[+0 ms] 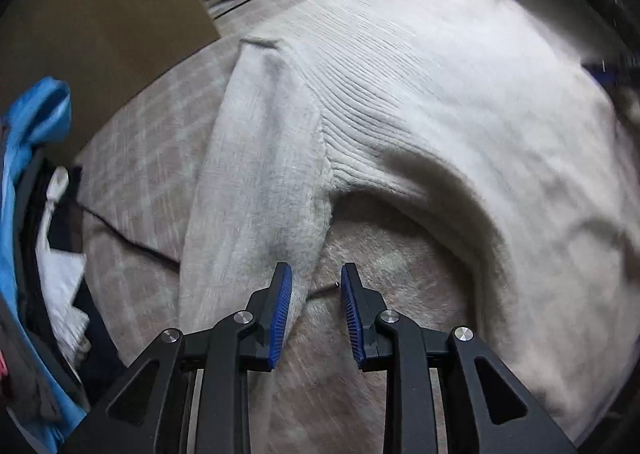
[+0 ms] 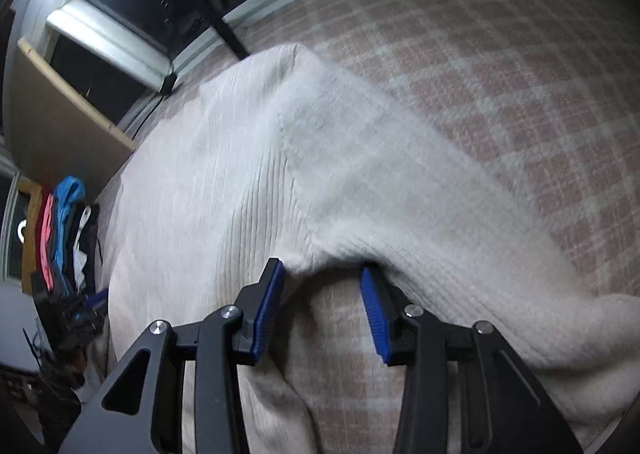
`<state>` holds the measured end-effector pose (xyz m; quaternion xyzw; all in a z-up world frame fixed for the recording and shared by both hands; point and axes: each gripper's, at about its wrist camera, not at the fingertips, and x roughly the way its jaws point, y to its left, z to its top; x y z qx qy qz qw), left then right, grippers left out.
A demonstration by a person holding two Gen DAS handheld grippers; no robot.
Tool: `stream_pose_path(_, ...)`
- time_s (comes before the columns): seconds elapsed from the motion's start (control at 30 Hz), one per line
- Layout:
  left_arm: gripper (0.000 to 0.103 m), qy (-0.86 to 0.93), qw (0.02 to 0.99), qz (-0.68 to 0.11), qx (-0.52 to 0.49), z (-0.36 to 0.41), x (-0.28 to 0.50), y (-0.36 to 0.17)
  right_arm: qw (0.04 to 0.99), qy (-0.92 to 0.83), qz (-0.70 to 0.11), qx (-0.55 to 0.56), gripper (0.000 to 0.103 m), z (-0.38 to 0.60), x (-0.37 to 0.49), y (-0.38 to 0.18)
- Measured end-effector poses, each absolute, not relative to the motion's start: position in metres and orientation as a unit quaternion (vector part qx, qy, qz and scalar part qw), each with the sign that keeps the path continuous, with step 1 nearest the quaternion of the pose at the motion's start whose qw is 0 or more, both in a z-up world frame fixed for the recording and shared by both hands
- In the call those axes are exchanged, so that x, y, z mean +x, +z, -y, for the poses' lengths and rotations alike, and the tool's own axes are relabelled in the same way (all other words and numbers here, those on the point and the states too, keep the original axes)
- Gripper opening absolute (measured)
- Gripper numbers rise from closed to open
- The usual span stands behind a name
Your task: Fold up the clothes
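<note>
Cream sweater (image 1: 400, 94) on checked blanket (image 2: 500, 54); both grippers empty, jaws apart.

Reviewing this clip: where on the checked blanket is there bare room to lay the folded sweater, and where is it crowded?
Bare blanket stretches right of the white sweater, out to its far edge. A smaller bare pocket lies under the sweater's arched hem, ahead of the open left claw. A strip left of the sleeve is hemmed in by the clothes pile and the cardboard box.

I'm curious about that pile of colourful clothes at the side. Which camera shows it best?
The right wrist view: the stack of clothes shows whole, with red, blue, dark and white layers. The left wrist view catches only a blurred blue and white part at its left edge.
</note>
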<state>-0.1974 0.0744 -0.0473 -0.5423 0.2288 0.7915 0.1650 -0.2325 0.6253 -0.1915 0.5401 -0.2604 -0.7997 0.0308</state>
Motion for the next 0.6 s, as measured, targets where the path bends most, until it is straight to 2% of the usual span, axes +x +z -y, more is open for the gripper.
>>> stream_pose_path(0.03,0.005,0.793,0.161,-0.227,-0.541,-0.073,-0.199,-0.046,0.024,-0.801,0.268,0.535,0.04,-0.627,-0.235,-0.192)
stream_pose_path(0.07,0.005,0.796,0.155,-0.223,-0.54,-0.07,-0.2,-0.045,0.016,-0.804,0.269,0.531,0.04,-0.628,-0.236,-0.192)
stream_pose_path(0.1,0.004,0.799,0.15,-0.212,-0.542,-0.065,-0.203,-0.042,0.009,-0.81,0.254,0.529,0.034,-0.625,-0.238,-0.191)
stream_pose_path(0.17,0.003,0.807,0.135,-0.213,-0.534,-0.056,-0.203,-0.032,-0.005,-0.821,0.223,0.526,0.01,-0.62,-0.242,-0.19)
stream_pose_path(0.33,0.003,0.832,0.089,-0.172,-0.521,-0.013,-0.218,-0.008,-0.027,-0.854,0.176,0.489,0.008,-0.626,-0.239,-0.173)
stream_pose_path(0.47,0.003,0.821,0.091,-0.171,-0.537,-0.013,-0.223,-0.02,-0.019,-0.84,0.144,0.522,0.01,-0.624,-0.248,-0.186)
stream_pose_path(0.5,0.008,0.82,0.095,-0.171,-0.537,-0.017,-0.22,-0.019,-0.018,-0.842,0.131,0.523,0.012,-0.621,-0.248,-0.186)
stream_pose_path(0.57,0.01,0.82,0.103,-0.171,-0.536,-0.026,-0.21,-0.013,-0.005,-0.838,0.136,0.529,0.018,-0.622,-0.246,-0.183)
stream_pose_path(0.6,0.015,0.821,0.11,-0.164,-0.536,-0.026,-0.202,-0.007,0.008,-0.832,0.145,0.535,0.019,-0.623,-0.244,-0.181)
